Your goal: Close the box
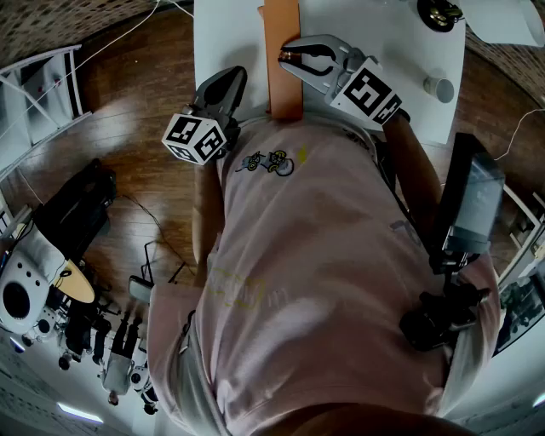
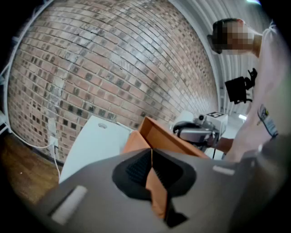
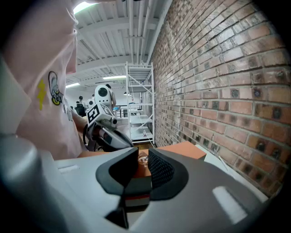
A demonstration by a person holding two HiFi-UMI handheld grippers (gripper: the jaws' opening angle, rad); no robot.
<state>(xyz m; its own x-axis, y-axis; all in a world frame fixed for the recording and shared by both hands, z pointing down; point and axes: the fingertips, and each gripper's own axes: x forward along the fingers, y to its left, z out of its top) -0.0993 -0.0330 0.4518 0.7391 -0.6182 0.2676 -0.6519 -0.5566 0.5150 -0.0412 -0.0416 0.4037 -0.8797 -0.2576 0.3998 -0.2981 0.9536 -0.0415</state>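
The long orange box (image 1: 281, 60) lies on the white table (image 1: 228, 34), pointing away from the person, with the left gripper (image 1: 236, 77) pinched tight on its side flap (image 2: 157, 193) and the right gripper (image 1: 290, 58), jaws a little apart, at its right edge.

- A white table (image 1: 223, 43) stands close to a brick wall (image 2: 113, 59).
- Brown wood floor (image 1: 145, 94) beside the table.
- White metal shelving (image 3: 140, 102) beyond the table, strip lights (image 3: 84, 7) overhead.

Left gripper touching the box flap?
Touching. The left gripper view shows the left gripper shut on the box flap, pads pressed against both its faces.
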